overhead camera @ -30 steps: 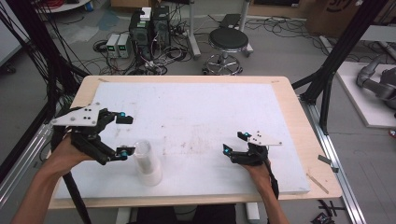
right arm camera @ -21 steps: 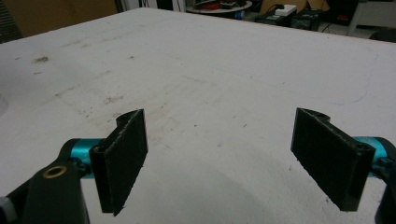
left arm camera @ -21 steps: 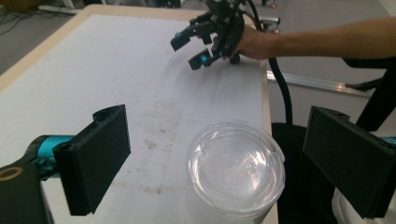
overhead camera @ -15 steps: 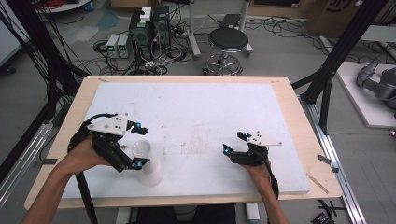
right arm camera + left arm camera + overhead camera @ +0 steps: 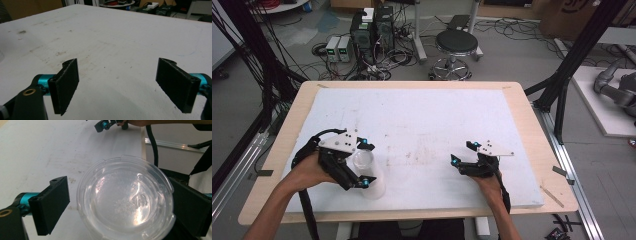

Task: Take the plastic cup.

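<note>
Cup: clear plastic cup (image 5: 371, 172), upright, lower left of the high view, on the white board (image 5: 432, 115).
Left gripper (image 5: 362, 164): jaws apart, straddling the cup; left pad clear.
Right gripper (image 5: 462, 152): jaws apart, empty, well apart.
Nearer: left.

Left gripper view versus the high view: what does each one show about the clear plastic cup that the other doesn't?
Left gripper view: raised markings inside the clear plastic cup's round rim, and a sliver of table between that rim and one black pad.

High view: the person's forearms, the black round stool on the floor beyond, and the open, empty right tongs whole.

Shared: the cup standing between the open jaws of the left tongs on the stained white table top, with the right tongs farther off.
</note>
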Demonstrator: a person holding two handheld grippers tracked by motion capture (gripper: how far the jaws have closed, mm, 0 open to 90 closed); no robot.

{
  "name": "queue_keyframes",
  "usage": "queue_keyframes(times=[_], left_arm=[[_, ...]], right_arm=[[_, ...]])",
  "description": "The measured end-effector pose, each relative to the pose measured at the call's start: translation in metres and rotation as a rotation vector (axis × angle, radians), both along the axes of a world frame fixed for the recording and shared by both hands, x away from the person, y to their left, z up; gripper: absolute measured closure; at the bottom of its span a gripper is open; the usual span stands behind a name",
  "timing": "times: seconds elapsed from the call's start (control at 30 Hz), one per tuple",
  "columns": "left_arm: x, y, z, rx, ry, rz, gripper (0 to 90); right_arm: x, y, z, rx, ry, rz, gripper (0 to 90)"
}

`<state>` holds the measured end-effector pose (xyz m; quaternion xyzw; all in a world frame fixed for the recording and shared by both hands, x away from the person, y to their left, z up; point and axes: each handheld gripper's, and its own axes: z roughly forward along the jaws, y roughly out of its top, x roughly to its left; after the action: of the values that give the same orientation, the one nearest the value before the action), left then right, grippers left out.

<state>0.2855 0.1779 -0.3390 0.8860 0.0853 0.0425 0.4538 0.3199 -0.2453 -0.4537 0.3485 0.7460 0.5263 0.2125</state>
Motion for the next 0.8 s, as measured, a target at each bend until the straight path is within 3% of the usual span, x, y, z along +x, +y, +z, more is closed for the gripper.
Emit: queue_keyframes(times=[0.27,0.8], left_arm=[[-0.0027,-0.0025,-0.0028,0.013,0.001,-0.030,14.3],[0.0005,-0.0003,-0.0023,0.016,0.017,-0.023,28.4]], right_arm=[[0.0000,0.0000,-0.0001,0.000,0.001,-0.002,18.5],[0.0002,0.0001,-0.0001,-0.001,0.001,-0.002,18.5]])
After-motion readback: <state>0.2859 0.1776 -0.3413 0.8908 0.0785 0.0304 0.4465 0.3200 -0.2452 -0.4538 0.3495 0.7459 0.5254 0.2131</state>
